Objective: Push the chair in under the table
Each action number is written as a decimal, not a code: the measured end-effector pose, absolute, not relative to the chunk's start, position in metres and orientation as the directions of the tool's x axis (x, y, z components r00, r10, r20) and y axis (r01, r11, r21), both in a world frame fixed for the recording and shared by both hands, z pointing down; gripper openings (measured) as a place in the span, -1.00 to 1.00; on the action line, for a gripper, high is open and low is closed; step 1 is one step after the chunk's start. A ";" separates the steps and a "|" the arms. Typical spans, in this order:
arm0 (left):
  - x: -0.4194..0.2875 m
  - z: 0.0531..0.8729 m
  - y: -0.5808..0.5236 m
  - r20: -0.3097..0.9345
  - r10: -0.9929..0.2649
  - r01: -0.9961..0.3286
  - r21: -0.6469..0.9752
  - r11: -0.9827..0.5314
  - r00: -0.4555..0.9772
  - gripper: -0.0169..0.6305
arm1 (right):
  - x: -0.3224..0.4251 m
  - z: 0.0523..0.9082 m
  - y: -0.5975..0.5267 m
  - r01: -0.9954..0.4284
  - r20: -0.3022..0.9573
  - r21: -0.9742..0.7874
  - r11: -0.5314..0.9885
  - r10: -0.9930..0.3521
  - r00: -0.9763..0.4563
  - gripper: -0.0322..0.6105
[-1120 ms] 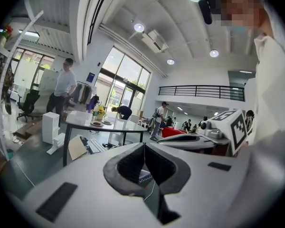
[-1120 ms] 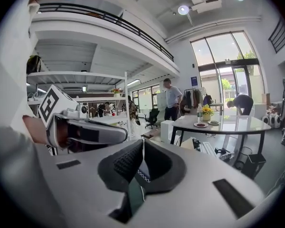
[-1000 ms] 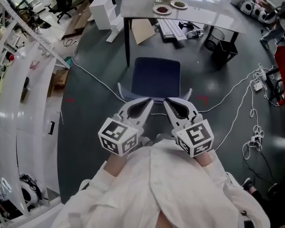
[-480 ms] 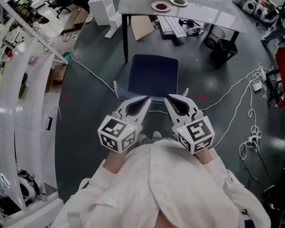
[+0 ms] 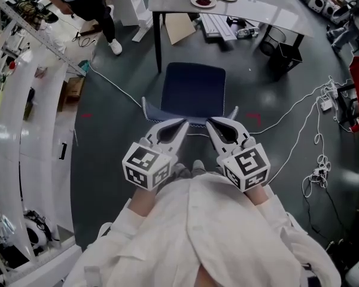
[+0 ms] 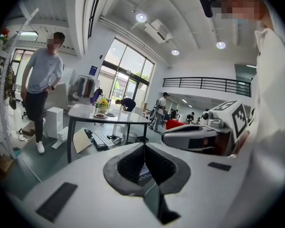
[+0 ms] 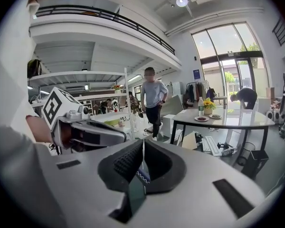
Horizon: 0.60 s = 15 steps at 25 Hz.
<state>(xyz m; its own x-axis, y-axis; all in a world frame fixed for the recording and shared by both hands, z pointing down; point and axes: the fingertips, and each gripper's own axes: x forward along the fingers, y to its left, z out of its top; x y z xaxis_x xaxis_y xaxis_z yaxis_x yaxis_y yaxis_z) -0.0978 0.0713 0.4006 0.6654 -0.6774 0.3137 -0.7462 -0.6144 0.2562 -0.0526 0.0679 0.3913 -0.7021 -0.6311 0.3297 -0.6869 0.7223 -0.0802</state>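
A chair with a dark blue seat [image 5: 193, 91] stands on the dark floor, facing a grey table [image 5: 260, 8], its front edge just short of the table's near leg [image 5: 160, 43]. The chair's backrest edge [image 5: 167, 119] is nearest me. My left gripper [image 5: 183, 124] and right gripper [image 5: 209, 122] sit side by side at that edge, both shut with nothing between the pads. Whether they touch the backrest I cannot tell. In the left gripper view the shut left gripper [image 6: 143, 148] points at the table [image 6: 109, 116]. The right gripper view shows the right gripper [image 7: 142, 155] shut too.
A person [image 5: 87, 2] stands at the far left beside white boxes [image 5: 130, 8]. Under the table lie a keyboard [image 5: 214, 24], cardboard [image 5: 179, 30] and a black bin [image 5: 282, 49]. White cables [image 5: 305, 124] trail over the floor at right. White railings [image 5: 24, 118] run along the left.
Both grippers have edged forward to the chair's backrest. A person has walked into the far left of the head view. The chair has not visibly moved.
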 end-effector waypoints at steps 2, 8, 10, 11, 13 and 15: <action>-0.097 0.408 0.073 0.339 -0.652 -0.733 0.257 -0.630 0.679 -0.90 | -0.055 0.395 0.068 -0.684 0.336 -0.088 0.724 -0.625 -0.705 -0.79; -0.095 0.422 0.072 0.392 -0.611 -0.716 0.227 -0.661 0.688 -0.90 | -0.053 0.409 0.068 -0.682 0.369 -0.099 0.725 -0.610 -0.701 -0.79; -0.097 0.426 0.070 0.405 -0.603 -0.711 0.208 -0.672 0.688 -0.90 | -0.053 0.413 0.068 -0.682 0.384 -0.102 0.724 -0.604 -0.698 -0.79; -0.098 0.428 0.069 0.413 -0.599 -0.710 0.197 -0.677 0.686 -0.90 | -0.054 0.416 0.068 -0.682 0.394 -0.101 0.725 -0.600 -0.696 -0.79; -0.101 0.433 0.067 0.427 -0.597 -0.710 0.176 -0.682 0.679 -0.90 | -0.055 0.425 0.069 -0.678 0.422 -0.097 0.729 -0.586 -0.691 -0.79; -0.105 0.439 0.066 0.439 -0.598 -0.714 0.163 -0.681 0.671 -0.90 | -0.058 0.436 0.071 -0.667 0.457 -0.096 0.739 -0.563 -0.689 -0.79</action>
